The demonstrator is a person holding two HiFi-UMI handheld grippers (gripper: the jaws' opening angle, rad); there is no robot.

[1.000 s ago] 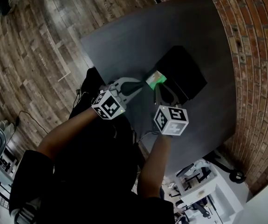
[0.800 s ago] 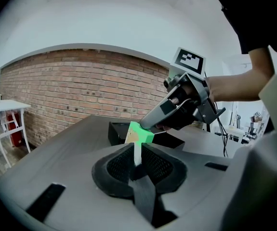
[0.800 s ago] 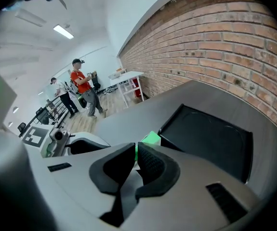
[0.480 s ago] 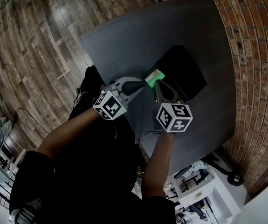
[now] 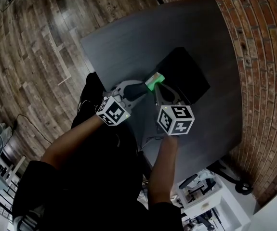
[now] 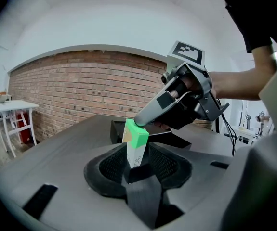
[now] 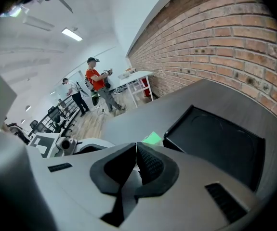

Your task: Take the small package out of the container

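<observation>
A small green-and-white package (image 6: pixel 136 143) stands upright between the pads of my left gripper (image 6: pixel 138 154), which is shut on it. In the head view the package (image 5: pixel 153 80) hangs just off the near-left corner of the black container (image 5: pixel 184 76), over the grey table (image 5: pixel 128 42). My right gripper (image 5: pixel 158 93) is shut with nothing between its jaws. Its closed tip (image 6: pixel 141 121) rests at the package's green top. The right gripper view shows the shut right gripper (image 7: pixel 137 154), a green corner of the package (image 7: pixel 152 138) past it, and the container (image 7: pixel 215 141), whose inside looks bare.
A brick wall (image 5: pixel 254 57) runs along the table's right side. Wooden floor (image 5: pixel 32 42) lies to the left. White furniture (image 5: pixel 210 196) stands near my right. Two people (image 7: pixel 97 88) stand far off in the room beside a white table (image 7: pixel 138 81).
Both grippers and the package have shifted slightly left, away from the container's corner. The right gripper's cube has drawn a little nearer to the left one.
</observation>
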